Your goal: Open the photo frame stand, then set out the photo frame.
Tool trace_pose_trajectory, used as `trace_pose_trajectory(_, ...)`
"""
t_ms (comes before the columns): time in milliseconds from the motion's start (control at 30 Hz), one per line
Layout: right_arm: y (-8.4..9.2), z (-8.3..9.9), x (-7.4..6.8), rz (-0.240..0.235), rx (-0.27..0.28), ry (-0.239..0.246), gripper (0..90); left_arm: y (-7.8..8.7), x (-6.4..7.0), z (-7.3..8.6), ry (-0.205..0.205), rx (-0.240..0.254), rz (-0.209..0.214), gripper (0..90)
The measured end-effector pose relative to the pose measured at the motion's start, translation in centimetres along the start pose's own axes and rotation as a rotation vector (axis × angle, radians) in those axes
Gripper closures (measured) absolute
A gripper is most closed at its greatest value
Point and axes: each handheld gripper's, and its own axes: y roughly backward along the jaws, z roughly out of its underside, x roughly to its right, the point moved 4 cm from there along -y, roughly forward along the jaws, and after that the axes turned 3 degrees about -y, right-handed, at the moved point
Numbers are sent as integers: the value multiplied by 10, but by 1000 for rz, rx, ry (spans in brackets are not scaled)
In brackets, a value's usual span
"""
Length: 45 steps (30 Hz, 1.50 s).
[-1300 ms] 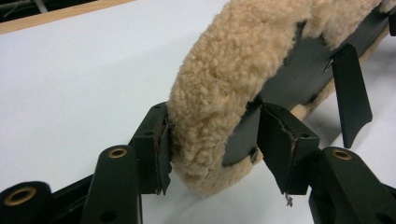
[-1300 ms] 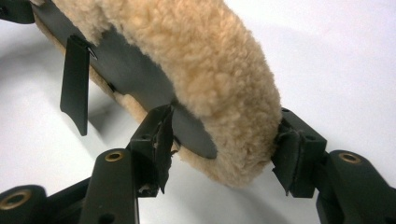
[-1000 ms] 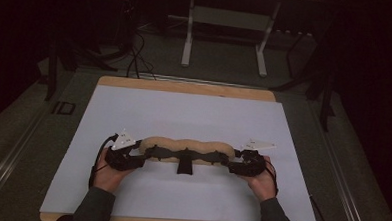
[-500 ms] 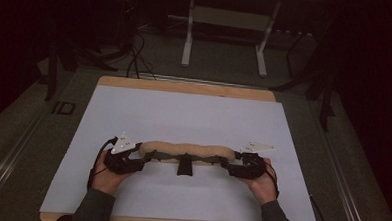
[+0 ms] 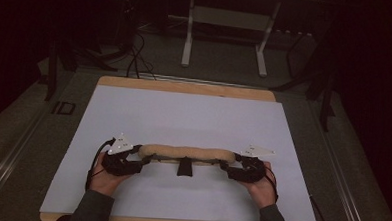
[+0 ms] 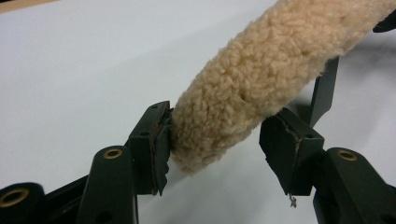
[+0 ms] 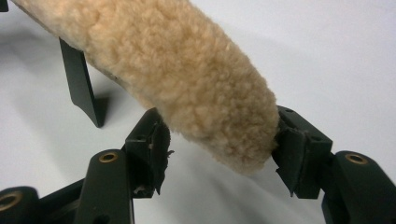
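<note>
A long tan fleece-covered pad (image 5: 184, 152), shaped like a fat roll, lies crosswise over the white sheet (image 5: 194, 110) that covers the wooden table (image 5: 185, 86). It sits in the half of the sheet nearest the person, well apart from the sheet's far edge. A short black strap (image 5: 185, 166) hangs from under the middle of the pad and reaches the sheet on the person's side.

The left gripper (image 5: 131, 164) is at the pad's left end, held in the person's left hand (image 5: 106, 176). In the left gripper view (image 6: 219, 140) its jaws stand wide with the pad's rounded end between them. One pad (image 6: 161, 140) touches the fleece on its side, while the other pad (image 6: 280, 144) stands just clear of it, so the fleece is not squeezed. The jaws have just been opening a little.

The right gripper (image 5: 231, 169) is at the pad's right end, held in the right hand (image 5: 261, 186). In the right gripper view (image 7: 219, 144) the jaws also stand wide around that end of the pad. The pad (image 7: 292, 140) on one side meets the fleece; the pad (image 7: 156, 144) on the other sits just under and beside it, and whether it presses cannot be told. Each gripper carries a grey three-cornered plate (image 5: 121, 143) on top, on the side away from the person.
</note>
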Motion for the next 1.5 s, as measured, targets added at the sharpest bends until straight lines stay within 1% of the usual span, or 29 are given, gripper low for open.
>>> trace_pose_trajectory(33, 0, 0, 0, 0, 0, 0, 402, 0, 0, 0, 0, 0, 0, 447)
trace_pose_trajectory(67, 0, 0, 0, 0, 1, -1, 403, 2, -2, 1, 30, 6, 22, 447)
trace_pose_trajectory(100, 0, 1, 0, 6, 1, 5, 406, 4, -3, 2, 40, 8, 31, 446)
trace_pose_trajectory(167, 0, 1, 0, 13, -2, 9, 407, 6, -4, 3, 43, 11, 36, 447)
trace_pose_trajectory(333, 0, 2, 1, 12, -8, -1, 414, 15, -6, 4, 45, 25, 62, 437)
trace_pose_trajectory(400, 1, 2, 0, 14, -13, -1, 422, 19, -7, 5, 45, 37, 79, 448)
trace_pose_trajectory(433, 1, 2, 0, 14, -13, -1, 422, 19, -7, 5, 45, 37, 79, 451)
trace_pose_trajectory(467, 2, 2, 0, 16, -13, 0, 424, 24, -8, 5, 45, 50, 92, 451)
trace_pose_trajectory(567, 2, 2, 1, 10, -14, -3, 427, 30, -11, 4, 58, 82, 116, 458)
trace_pose_trajectory(600, 3, 2, 1, 10, -15, -4, 428, 32, -12, 3, 67, 99, 126, 460)
trace_pose_trajectory(700, 4, 2, 2, 16, -20, -2, 433, 38, -14, 1, 105, 150, 172, 465)
trace_pose_trajectory(767, 5, 3, 3, 9, -27, -9, 433, 40, -15, 0, 121, 176, 181, 469)
trace_pose_trajectory(867, 5, 4, 4, 2, -41, -20, 434, 41, -16, -3, 131, 193, 168, 475)
trace_pose_trajectory(933, 5, 5, 4, 0, -49, -22, 435, 41, -17, -4, 128, 192, 157, 482)
trace_pose_trajectory(1033, 6, 6, 4, 1, -57, -19, 433, 42, -16, -7, 131, 207, 152, 482)
trace_pose_trajectory(1133, 8, 8, 3, 0, -67, -21, 430, 41, -18, -10, 132, 207, 116, 491)
trace_pose_trajectory(1233, 9, 10, 4, -7, -88, -35, 433, 40, -21, -10, 146, 200, 77, 500)
trace_pose_trajectory(1300, 9, 12, 5, -17, -107, -45, 462, 39, -24, -10, 168, 200, 66, 513)
trace_pose_trajectory(1500, 8, 13, 4, -30, -136, -49, 510, 33, -28, -11, 179, 189, 26, 546)
